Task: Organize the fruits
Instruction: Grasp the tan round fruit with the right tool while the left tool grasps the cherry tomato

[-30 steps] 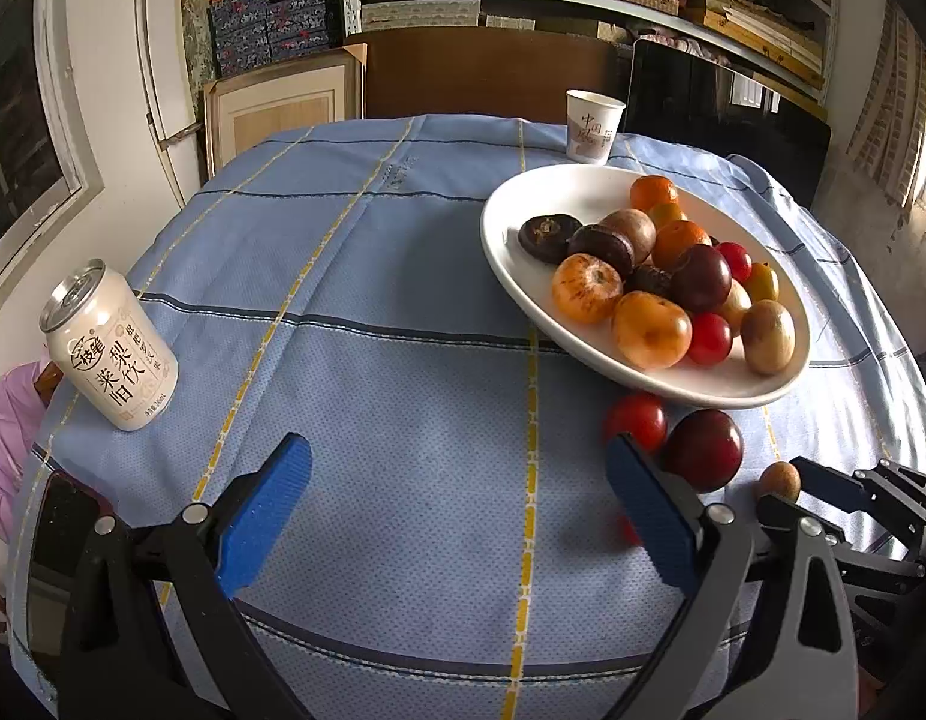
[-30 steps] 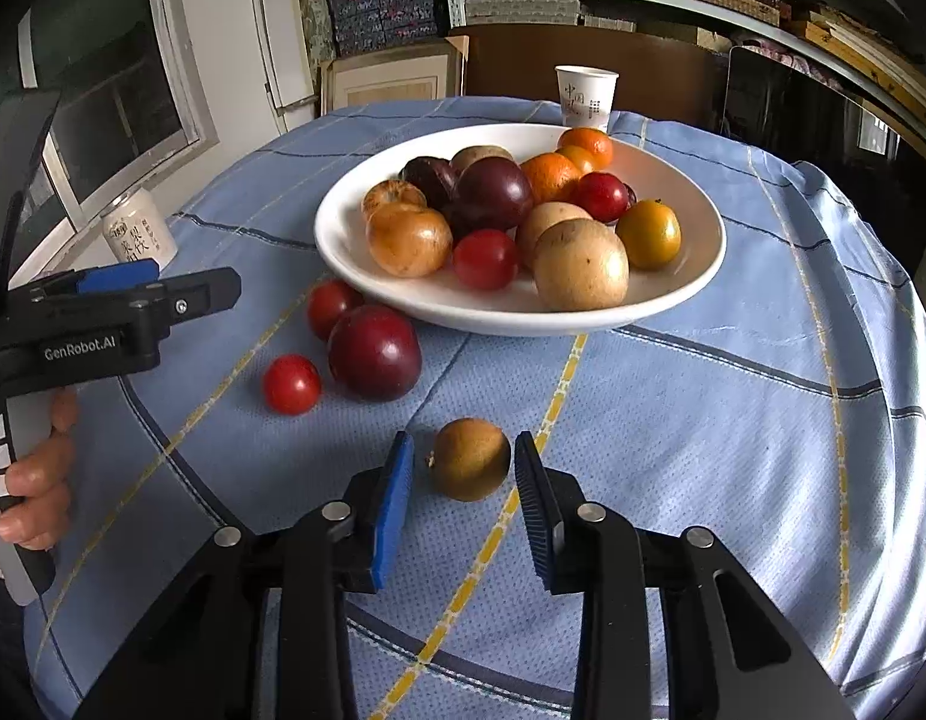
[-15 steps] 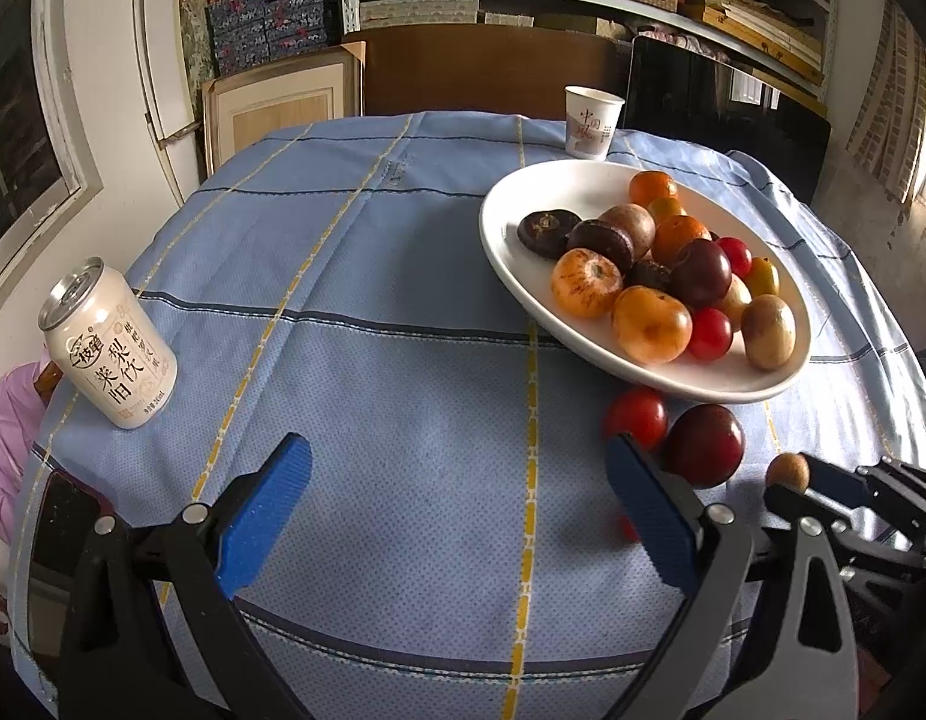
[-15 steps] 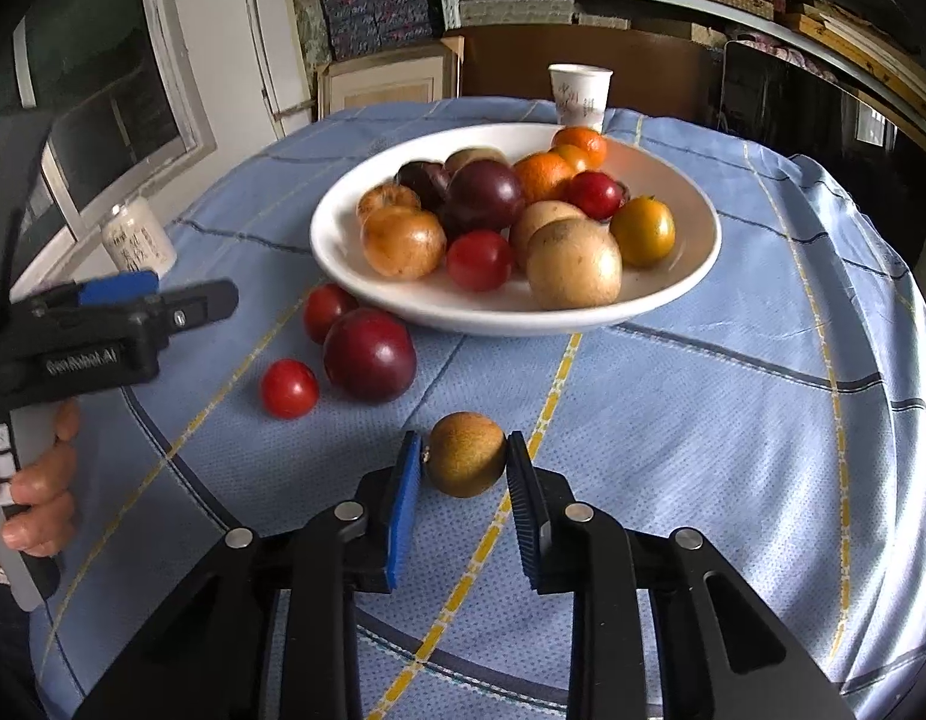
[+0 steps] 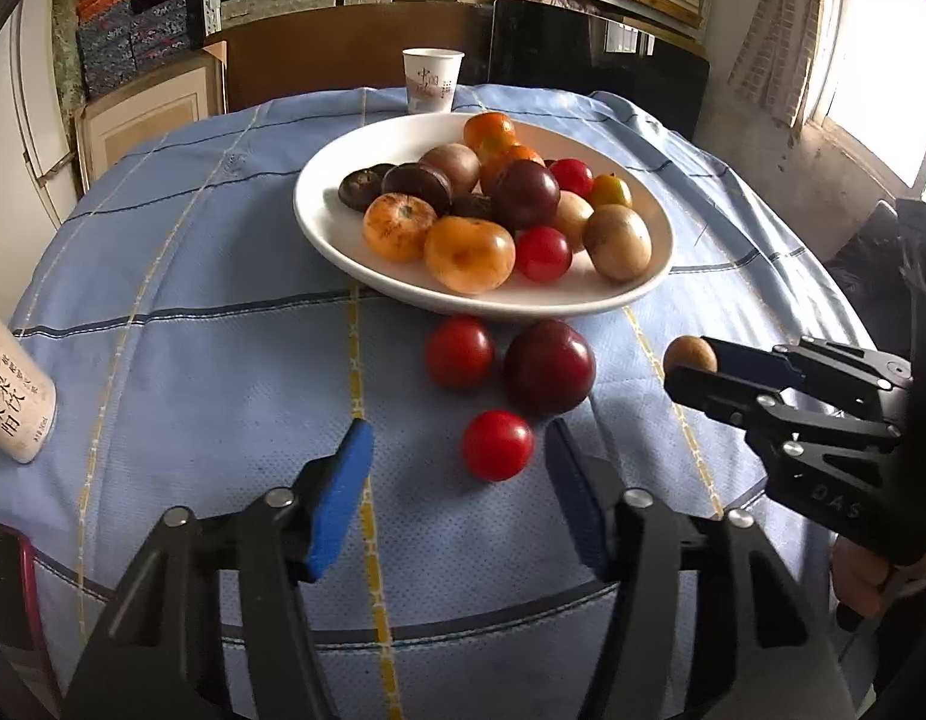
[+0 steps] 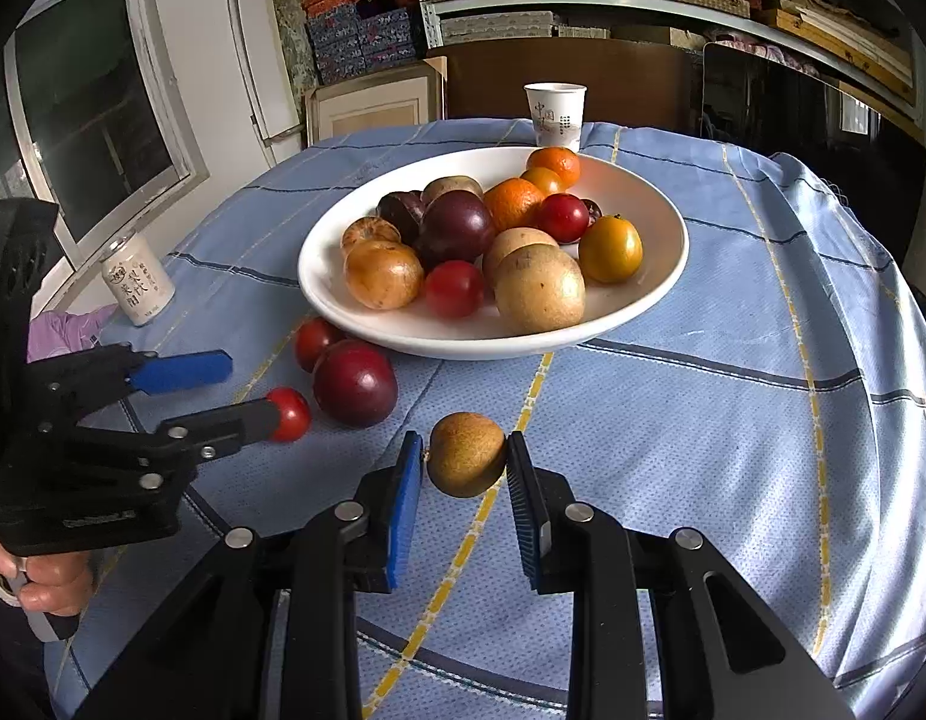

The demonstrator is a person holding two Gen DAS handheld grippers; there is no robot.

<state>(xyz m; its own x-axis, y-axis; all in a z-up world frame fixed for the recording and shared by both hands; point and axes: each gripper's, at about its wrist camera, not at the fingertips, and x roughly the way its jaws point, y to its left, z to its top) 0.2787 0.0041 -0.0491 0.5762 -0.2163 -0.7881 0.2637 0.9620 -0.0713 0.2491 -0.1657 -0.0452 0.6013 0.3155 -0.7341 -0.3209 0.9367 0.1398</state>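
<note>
Brown fruit: I have the small round brown fruit [image 6: 466, 462] pinched between my right gripper [image 6: 463, 468] pads, just at the tablecloth, at 6 o'clock from the plate.
Right gripper: I read its jaws as clamped on that brown fruit; the left wrist view shows it at 3 o'clock, with "DAS" embossed on its black body.
Small tomato: the small red tomato [image 5: 497, 444] lies on the cloth between my left gripper [image 5: 457, 480] fingers, nearer the right-hand one.
Left gripper: its jaws are closing around the small tomato; I see a gap on the left side of it and cannot tell whether the right pad touches.
Loose fruit: a dark plum [image 5: 549, 365] and a larger tomato [image 5: 459, 351] sit side by side on the cloth, just at the plate's near edge.
Plate: the white plate [image 6: 655, 300] holds oranges, tomatoes, plums and brown fruits in a heap.
Tablecloth: blue tablecloth [image 6: 733, 420] with yellow and dark lines.
Can: white can [image 6: 137, 279] at 9 o'clock, large black Chinese characters, too small for me to read reliably.
Paper cup: white paper cup [image 6: 555, 113] at 12 o'clock behind the plate, with "中国" printed in red.
Hand: a hand [image 6: 49, 585] holds the left gripper's handle.
</note>
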